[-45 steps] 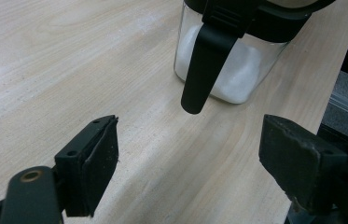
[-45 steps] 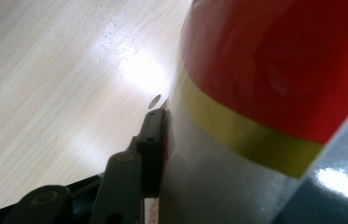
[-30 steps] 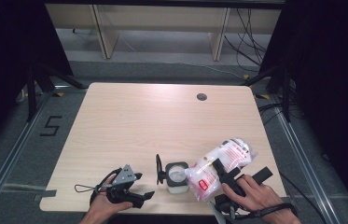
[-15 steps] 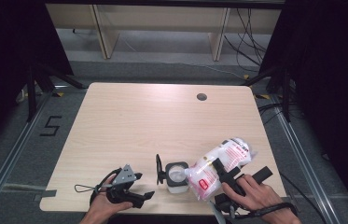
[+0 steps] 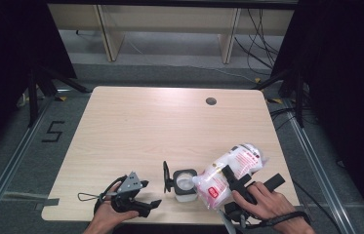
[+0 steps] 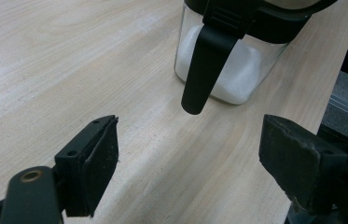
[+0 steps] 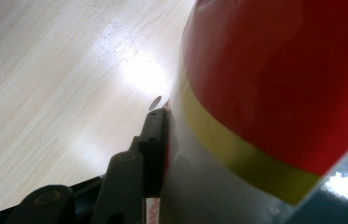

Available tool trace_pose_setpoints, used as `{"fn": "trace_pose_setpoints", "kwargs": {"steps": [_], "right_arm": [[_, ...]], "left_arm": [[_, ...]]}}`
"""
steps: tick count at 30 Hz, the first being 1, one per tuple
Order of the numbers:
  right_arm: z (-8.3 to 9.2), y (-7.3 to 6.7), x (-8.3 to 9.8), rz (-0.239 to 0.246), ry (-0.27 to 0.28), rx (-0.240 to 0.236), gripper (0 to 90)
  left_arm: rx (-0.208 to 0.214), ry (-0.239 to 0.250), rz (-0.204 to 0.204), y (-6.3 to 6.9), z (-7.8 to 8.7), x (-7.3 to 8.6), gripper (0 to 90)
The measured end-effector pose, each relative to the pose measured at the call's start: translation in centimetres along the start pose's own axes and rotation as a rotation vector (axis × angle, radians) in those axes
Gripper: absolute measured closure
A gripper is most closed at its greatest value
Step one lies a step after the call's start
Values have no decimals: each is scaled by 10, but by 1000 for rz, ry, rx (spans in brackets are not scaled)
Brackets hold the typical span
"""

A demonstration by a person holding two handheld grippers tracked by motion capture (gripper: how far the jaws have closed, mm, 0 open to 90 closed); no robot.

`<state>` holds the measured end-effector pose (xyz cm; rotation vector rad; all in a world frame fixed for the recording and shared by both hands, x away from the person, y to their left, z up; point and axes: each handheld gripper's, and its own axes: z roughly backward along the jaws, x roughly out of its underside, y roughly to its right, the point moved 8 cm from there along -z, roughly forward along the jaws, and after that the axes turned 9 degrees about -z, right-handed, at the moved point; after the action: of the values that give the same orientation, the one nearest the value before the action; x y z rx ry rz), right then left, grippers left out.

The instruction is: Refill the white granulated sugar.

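A white bag with red print [image 5: 233,169] lies tilted in my right gripper [image 5: 251,178], which is shut on its sides. The bag's lower end reaches the mouth of a clear container [image 5: 185,185] that holds white powder. The container's black lid [image 5: 166,176] stands flipped up on its left. In the right gripper view one pad [image 7: 155,140] presses the bag [image 7: 279,93], and the other jaw is hidden behind it. My left gripper [image 5: 149,194] rests open near the table's front edge, left of the container. In the left gripper view [image 6: 192,140] the container [image 6: 230,79] and its hanging black clasp [image 6: 204,70] lie just ahead of the jaws.
The light wooden table [image 5: 145,126] has a dark round hole [image 5: 211,101] near its far right. The container stands close to the front edge. Dark stands and cables sit on the floor around the table.
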<state>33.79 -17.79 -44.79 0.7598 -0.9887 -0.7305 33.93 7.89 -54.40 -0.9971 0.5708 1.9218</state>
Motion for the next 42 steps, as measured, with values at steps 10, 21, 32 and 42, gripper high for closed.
{"fn": "trace_pose_setpoints", "kwargs": {"steps": [10,21,32,42], "right_arm": [[-1,-1,0,-12,4,-8,646],[-3,0,1,-24,12,-2,648],[-5,0,3,-47,16,5,650],[-5,-2,5,-114,45,-16,651]], "left_arm": [[2,2,1,0,0,0,196],[-4,11,4,0,0,-1,195],[2,3,2,0,0,0,196],[9,-10,27,2,0,1,196]]}}
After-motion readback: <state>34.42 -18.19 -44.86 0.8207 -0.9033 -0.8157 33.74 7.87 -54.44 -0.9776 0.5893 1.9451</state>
